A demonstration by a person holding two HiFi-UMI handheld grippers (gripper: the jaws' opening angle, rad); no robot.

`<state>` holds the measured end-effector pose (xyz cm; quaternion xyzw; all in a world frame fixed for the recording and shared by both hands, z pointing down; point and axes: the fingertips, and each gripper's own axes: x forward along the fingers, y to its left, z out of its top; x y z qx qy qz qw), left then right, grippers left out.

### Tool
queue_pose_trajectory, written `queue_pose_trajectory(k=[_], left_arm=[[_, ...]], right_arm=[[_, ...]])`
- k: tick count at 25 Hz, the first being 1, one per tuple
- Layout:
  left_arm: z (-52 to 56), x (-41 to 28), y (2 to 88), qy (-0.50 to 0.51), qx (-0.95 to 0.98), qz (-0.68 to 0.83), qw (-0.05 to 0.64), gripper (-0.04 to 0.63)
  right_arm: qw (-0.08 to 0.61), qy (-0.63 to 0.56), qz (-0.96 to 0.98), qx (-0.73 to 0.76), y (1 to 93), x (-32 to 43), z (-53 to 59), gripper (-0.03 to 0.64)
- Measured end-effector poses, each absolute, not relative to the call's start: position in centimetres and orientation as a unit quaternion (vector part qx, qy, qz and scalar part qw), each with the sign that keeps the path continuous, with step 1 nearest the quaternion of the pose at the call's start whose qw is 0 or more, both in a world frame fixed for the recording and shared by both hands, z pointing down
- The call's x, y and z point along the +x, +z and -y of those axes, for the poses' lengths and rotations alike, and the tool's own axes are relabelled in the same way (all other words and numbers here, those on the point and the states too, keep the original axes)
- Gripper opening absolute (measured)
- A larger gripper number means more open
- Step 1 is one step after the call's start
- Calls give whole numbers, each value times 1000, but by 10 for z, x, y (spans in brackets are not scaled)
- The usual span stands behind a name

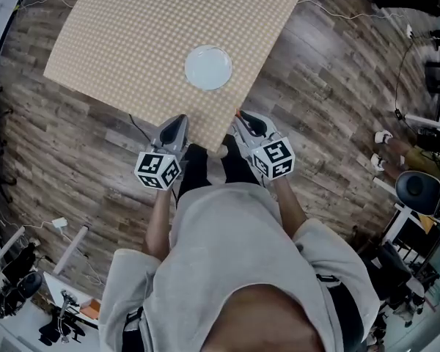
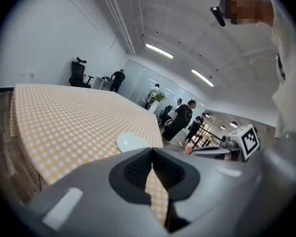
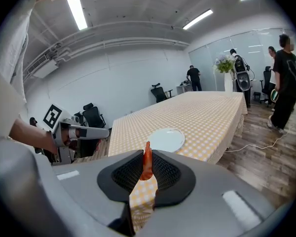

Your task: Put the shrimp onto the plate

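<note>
One shrimp, one plate, one table, one left gripper and one right gripper.

Head view: shrimp is just an orange speck at the right gripper tips, shape unreadable. The table far side is cut off by the top edge. Right gripper view: the shrimp's lower part is buried between the pads, and the table's near corner is behind the gripper body. Left gripper view: the plate near edge is hidden behind the left gripper body. The people at the far end are too small to read.
</note>
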<state>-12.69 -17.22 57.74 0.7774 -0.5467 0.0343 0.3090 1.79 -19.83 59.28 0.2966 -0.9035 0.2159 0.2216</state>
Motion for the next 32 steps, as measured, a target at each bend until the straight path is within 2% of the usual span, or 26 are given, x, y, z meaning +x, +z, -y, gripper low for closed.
queue_pose_trajectory(k=[12, 32], left_arm=[[164, -127, 600, 38, 760, 560, 328, 9], [147, -140, 600, 40, 746, 571, 339, 9]], right_arm=[[249, 240, 901, 263, 627, 12, 185, 54], [272, 196, 907, 255, 668, -54, 306, 54]])
